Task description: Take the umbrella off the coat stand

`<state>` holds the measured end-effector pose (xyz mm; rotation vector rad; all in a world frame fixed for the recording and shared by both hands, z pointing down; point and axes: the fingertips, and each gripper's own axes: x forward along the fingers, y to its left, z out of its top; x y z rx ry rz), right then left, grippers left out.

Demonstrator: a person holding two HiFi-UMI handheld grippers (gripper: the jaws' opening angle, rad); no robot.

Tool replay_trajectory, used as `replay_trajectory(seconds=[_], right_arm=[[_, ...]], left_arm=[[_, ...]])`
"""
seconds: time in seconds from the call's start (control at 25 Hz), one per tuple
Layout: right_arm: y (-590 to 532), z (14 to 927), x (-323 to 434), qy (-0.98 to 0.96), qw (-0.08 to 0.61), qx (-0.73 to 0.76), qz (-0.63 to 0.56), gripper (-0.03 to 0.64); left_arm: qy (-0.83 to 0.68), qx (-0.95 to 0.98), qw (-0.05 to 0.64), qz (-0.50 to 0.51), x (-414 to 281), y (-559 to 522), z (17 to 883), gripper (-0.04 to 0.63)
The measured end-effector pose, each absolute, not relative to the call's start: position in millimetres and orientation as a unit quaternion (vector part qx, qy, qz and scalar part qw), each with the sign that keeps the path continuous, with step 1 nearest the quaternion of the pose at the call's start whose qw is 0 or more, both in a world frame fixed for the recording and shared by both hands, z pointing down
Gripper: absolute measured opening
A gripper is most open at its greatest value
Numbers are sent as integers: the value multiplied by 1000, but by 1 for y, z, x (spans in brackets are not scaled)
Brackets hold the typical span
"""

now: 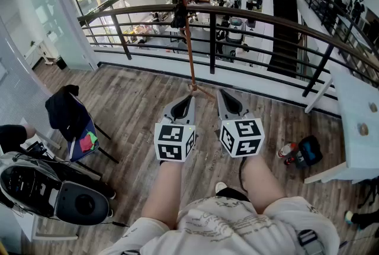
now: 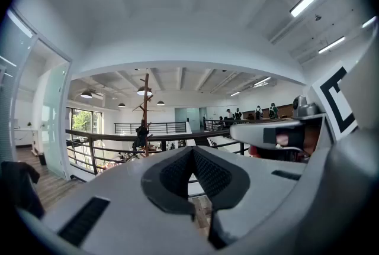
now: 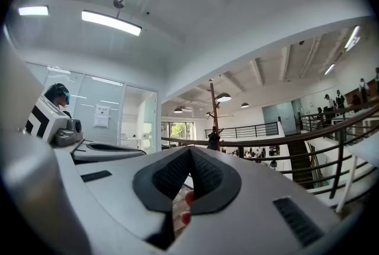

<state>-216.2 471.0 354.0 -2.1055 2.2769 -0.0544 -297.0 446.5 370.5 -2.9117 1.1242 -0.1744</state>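
Note:
A brown wooden coat stand (image 1: 185, 23) rises in front of the balcony railing. A dark folded umbrella (image 1: 179, 16) hangs high on its pole. Both grippers are held side by side short of the stand, pointing at it. My left gripper (image 1: 190, 97) is shut with nothing between its pads, and my right gripper (image 1: 219, 92) also looks shut and empty. In the left gripper view the umbrella (image 2: 141, 135) hangs on the pole (image 2: 145, 107), far beyond the closed jaw tips (image 2: 192, 148). The right gripper view shows the umbrella (image 3: 214, 139) above its jaw tips (image 3: 190, 149).
A dark metal railing (image 1: 249, 14) runs behind the stand, with an open floor below. A chair draped with a dark jacket (image 1: 71, 115) stands at left, above a black-and-white machine (image 1: 53, 191). A white table (image 1: 355, 118) is at right, with a red bottle (image 1: 287, 152) and dark bag (image 1: 310, 149) beneath.

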Motion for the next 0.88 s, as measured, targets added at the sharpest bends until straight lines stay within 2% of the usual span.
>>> replay_trajectory(seconds=[0.4,0.88], right_arm=[[448,357,-179,745,47,-665,-27,-8],[348,343,-102,764,40,-643,-10,-8]], left_arm=[[369,-928,15,-50,-261,422,368,3],[396,-917,28,-40,-182,320,345,3]])
